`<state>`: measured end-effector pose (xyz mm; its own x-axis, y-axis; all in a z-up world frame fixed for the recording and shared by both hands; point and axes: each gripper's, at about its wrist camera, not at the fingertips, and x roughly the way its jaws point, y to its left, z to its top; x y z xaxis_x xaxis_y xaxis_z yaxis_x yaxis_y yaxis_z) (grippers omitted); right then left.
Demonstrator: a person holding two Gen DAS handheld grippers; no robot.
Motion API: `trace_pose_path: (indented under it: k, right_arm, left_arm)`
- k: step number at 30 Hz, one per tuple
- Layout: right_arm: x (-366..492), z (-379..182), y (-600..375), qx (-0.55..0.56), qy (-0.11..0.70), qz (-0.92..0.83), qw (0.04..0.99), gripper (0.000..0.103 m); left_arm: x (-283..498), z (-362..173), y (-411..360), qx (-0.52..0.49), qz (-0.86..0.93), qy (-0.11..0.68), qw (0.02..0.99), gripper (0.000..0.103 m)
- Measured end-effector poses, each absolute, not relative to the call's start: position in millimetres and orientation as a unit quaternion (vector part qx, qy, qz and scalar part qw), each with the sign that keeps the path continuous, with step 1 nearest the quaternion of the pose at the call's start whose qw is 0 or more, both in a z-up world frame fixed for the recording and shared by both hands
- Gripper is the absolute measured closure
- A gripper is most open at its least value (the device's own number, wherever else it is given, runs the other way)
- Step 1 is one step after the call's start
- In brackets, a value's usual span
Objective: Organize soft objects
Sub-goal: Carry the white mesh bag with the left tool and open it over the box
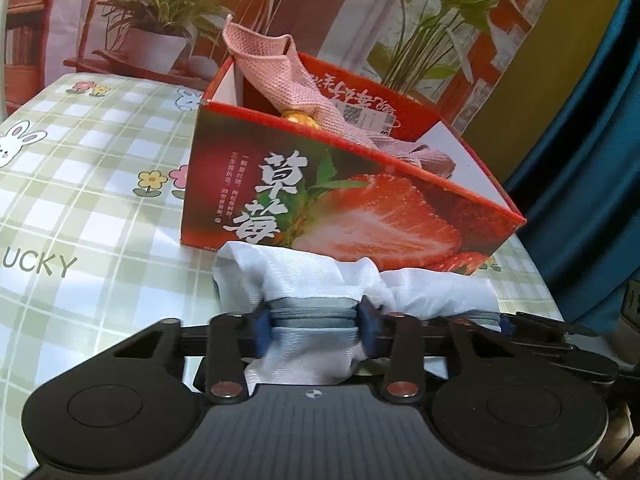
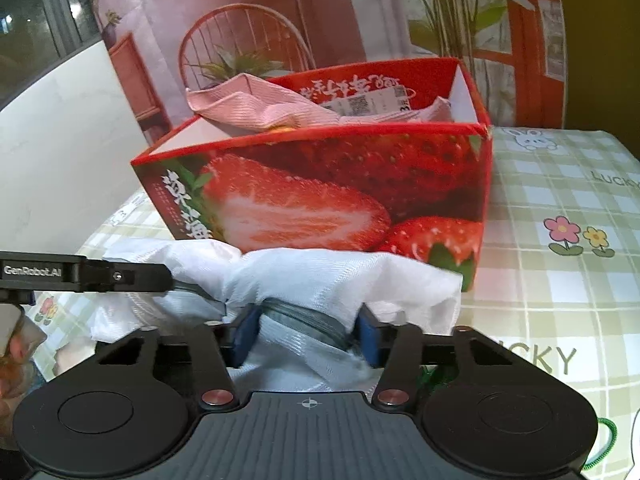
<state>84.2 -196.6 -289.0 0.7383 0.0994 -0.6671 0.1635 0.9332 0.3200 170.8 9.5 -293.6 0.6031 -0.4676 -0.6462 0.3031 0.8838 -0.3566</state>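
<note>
Both wrist views are evenly and fairly brightly lit by soft, warm indoor light, with only faint shadows under the strawberry box (image 1: 352, 200) on the checked tablecloth (image 1: 80, 184). Fisheye distortion bends straight lines towards the edges and leaves dark vignetted corners. Detail is slightly soft throughout, and the white cloth (image 2: 320, 276) at lower centre is nearly washed out.

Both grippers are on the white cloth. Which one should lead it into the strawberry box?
Right, marginally. Both the right gripper and left gripper clamp the white fabric bundle's grey band. The right faces the red printed cardboard box squarely; the left sees it corner-on.
</note>
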Motion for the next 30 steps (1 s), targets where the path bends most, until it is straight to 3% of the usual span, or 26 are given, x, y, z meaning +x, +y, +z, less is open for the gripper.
trace_pose_path:
  k: [3, 7, 21, 30]
  right_arm:
    - [83, -283, -196, 0.175, 0.354, -0.011, 0.919, 0.077]
    - [81, -270, -194, 0.165, 0.341, 0.001, 0.926, 0.086]
    - [69, -183, -199, 0.125, 0.244, 0.034, 0.961, 0.087]
    - [112, -138, -220, 0.087, 0.214, 0.037, 0.972, 0.087]
  left_arm:
    - [167, -287, 9, -0.099, -0.22, 0.375, 0.895, 0.071]
    - [160, -271, 10, -0.094, -0.228, 0.348, 0.904, 0.073]
    - [133, -186, 12, -0.069, -0.244, 0.232, 0.939, 0.073]
    - [175, -143, -10, -0.033, -0.241, 0.206, 0.948, 0.073]
